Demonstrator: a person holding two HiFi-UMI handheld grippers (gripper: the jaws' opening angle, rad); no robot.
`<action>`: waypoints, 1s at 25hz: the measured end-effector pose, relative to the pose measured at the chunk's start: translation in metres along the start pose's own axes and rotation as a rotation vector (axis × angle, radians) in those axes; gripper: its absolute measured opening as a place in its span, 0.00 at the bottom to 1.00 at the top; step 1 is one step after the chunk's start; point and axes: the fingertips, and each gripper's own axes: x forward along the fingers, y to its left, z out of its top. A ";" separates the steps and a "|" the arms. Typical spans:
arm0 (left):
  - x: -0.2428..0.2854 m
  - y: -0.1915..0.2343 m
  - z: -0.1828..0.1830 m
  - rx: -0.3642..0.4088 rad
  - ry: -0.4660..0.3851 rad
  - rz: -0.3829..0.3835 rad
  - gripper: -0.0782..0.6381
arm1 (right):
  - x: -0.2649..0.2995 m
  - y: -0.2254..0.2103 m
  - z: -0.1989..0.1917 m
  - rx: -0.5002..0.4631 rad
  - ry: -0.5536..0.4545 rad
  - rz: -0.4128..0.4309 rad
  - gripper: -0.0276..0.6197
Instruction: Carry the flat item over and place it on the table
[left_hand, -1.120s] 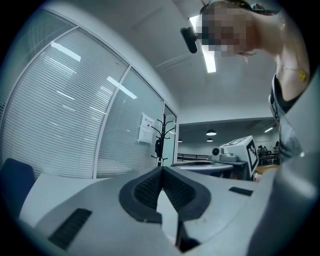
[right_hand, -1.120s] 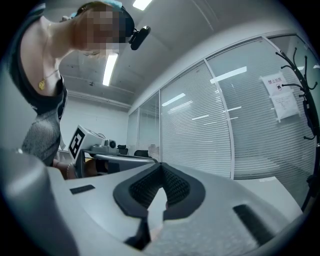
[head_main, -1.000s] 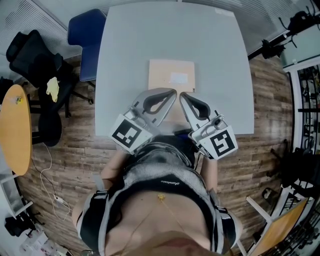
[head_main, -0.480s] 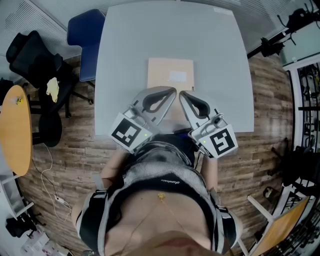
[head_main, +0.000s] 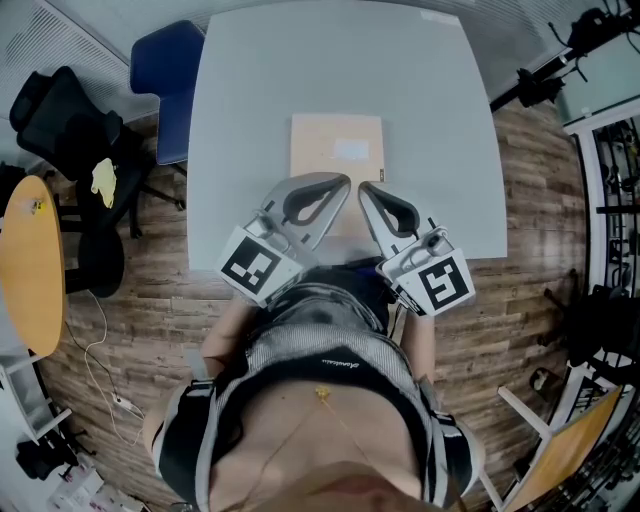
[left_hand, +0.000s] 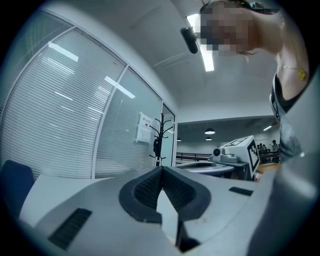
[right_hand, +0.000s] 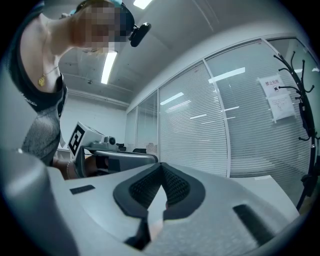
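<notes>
A flat tan cardboard item (head_main: 336, 152) with a white label lies on the grey table (head_main: 440, 130), near the middle. My left gripper (head_main: 346, 182) and right gripper (head_main: 361, 188) hover side by side over the item's near edge, close to my body, tips almost meeting. Both are shut with nothing between their jaws. In the left gripper view the ribbed pads (left_hand: 150, 187) meet at the tip, and the right gripper's marker cube (left_hand: 248, 152) shows beside it. The right gripper view shows its pads (right_hand: 172, 186) pressed together too. Neither gripper view shows the item.
A blue chair (head_main: 165, 85) stands at the table's left edge, a black office chair (head_main: 60, 120) beyond it. A round wooden table (head_main: 30, 260) is at far left. A tripod (head_main: 545, 85) and wooden chair (head_main: 560, 450) stand right. A coat stand (left_hand: 161, 137) rises by the glass wall.
Both grippers hold the same place and stay shut. The table and the item have drifted slightly up and left in the head view, as the camera shifted.
</notes>
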 end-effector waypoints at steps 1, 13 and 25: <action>0.001 0.000 0.001 0.006 -0.006 0.000 0.12 | -0.001 0.000 -0.001 0.002 0.002 -0.003 0.04; 0.003 -0.005 -0.004 -0.006 0.007 -0.011 0.12 | -0.007 0.000 -0.003 0.008 0.003 -0.027 0.04; 0.005 0.002 -0.004 -0.010 0.008 -0.012 0.12 | 0.001 0.001 -0.009 0.003 0.028 -0.021 0.04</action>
